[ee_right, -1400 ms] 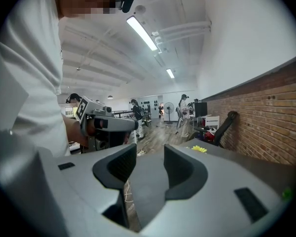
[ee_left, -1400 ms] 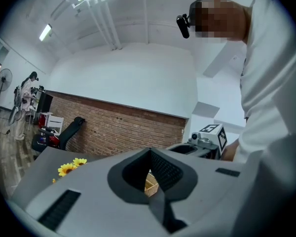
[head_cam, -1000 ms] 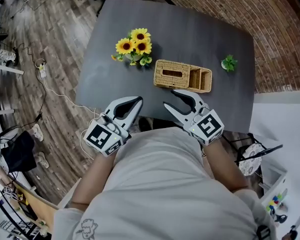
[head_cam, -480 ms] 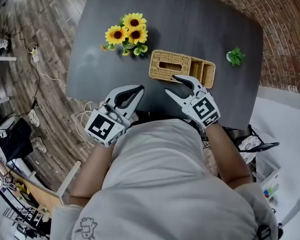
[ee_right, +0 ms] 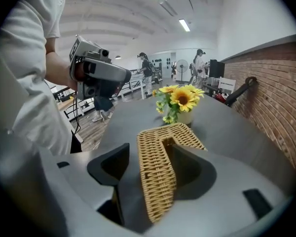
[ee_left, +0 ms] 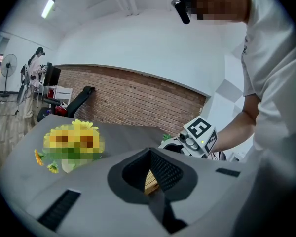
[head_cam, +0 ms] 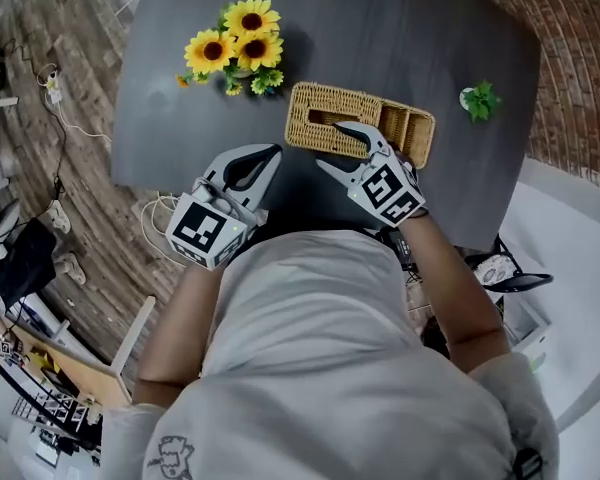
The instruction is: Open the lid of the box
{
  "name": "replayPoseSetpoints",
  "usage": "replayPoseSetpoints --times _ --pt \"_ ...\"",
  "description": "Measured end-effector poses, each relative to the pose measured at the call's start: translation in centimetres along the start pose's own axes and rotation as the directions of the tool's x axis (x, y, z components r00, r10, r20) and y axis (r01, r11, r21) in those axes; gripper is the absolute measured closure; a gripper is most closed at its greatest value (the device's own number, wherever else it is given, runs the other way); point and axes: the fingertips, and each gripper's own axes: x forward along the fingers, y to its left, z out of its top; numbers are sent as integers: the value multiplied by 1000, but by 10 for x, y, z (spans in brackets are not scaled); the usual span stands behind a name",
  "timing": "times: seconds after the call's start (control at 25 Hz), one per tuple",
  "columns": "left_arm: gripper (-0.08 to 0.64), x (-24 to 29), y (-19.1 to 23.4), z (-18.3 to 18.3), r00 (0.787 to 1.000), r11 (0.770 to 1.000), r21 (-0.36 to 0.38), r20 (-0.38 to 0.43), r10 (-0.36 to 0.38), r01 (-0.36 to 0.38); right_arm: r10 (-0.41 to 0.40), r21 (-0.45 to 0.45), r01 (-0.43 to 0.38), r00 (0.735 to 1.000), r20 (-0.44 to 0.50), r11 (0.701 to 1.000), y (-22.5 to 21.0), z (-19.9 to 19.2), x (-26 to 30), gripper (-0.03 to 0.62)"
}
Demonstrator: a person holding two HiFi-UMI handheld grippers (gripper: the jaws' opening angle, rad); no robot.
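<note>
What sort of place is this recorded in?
Probably an open lab or studio workspace: brick wall, wood-plank floor with trailing cables, ceiling strip lights, people standing in the background. The dark table with sunflowers and a wicker box looks staged.

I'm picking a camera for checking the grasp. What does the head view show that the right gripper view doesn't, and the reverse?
Only the head view: the small green plant and the woven wicker box's open compartments. Only the right gripper view: people standing in the background, and the box's near edge between the right gripper's jaws, which have just been opening. Both: the yellow sunflowers, dark grey table and left gripper.
</note>
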Motion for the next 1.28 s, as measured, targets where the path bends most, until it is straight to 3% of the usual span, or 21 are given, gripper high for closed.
replayPoseSetpoints --times 0.28,0.6,0.84,1.28 --pt "549 13 12 -20 999 999 -31 -33 16 -17 8 -86 -16 995 -96 996 0 -20 22 308" --pt "549 16 16 -27 999 997 -67 -19 36 -37 -81 -213 49 986 -144 976 -2 -32 35 315" --pt "549 9 15 -22 999 997 -64 -8 42 -42 -58 -197 27 986 -155 980 -3 -32 34 331" --pt "549 0 13 -8 999 998 -54 24 33 -32 100 -88 -112 987 -128 990 -6 0 7 357"
